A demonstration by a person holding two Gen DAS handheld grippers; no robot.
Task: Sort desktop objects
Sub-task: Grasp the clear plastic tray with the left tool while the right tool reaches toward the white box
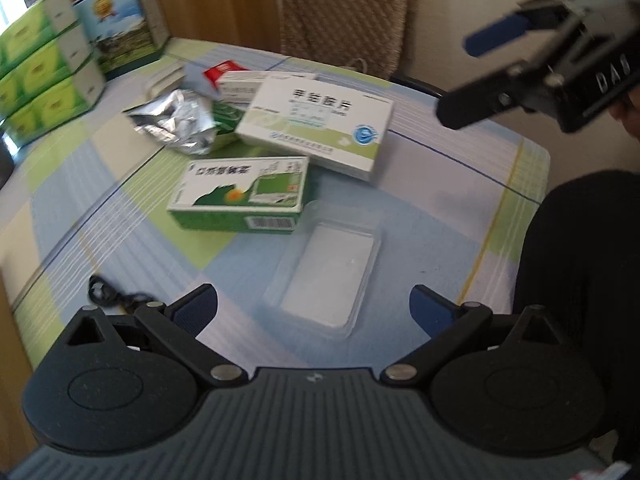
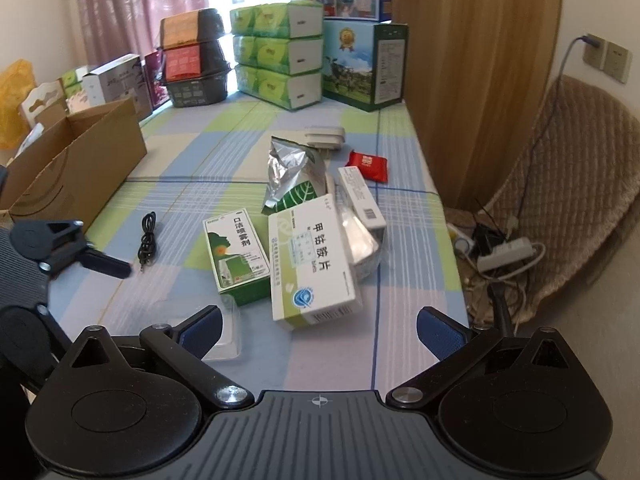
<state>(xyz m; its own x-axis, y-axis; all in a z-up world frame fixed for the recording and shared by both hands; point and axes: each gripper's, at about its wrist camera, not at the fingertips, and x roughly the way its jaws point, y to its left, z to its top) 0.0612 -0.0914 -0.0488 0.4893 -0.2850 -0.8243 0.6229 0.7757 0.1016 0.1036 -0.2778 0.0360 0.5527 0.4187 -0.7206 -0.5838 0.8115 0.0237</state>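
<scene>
We read 甲钴胺片 on the white box (image 2: 310, 258) mid-worktop (image 2: 408, 344), overlapping the green 口洁喷雾剂 box (image 2: 236, 254). Both our grippers, left (image 1: 314, 306) and right (image 2: 320, 330), hover spread and empty above clear near-edge space.

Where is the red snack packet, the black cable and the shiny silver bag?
red snack packet (image 2: 367, 165), right wrist view, middle of its wrapper.
black cable (image 2: 148, 232), right wrist view, on its coiled loops.
silver bag (image 2: 291, 172), right wrist view, on its crinkled foil front.
</scene>
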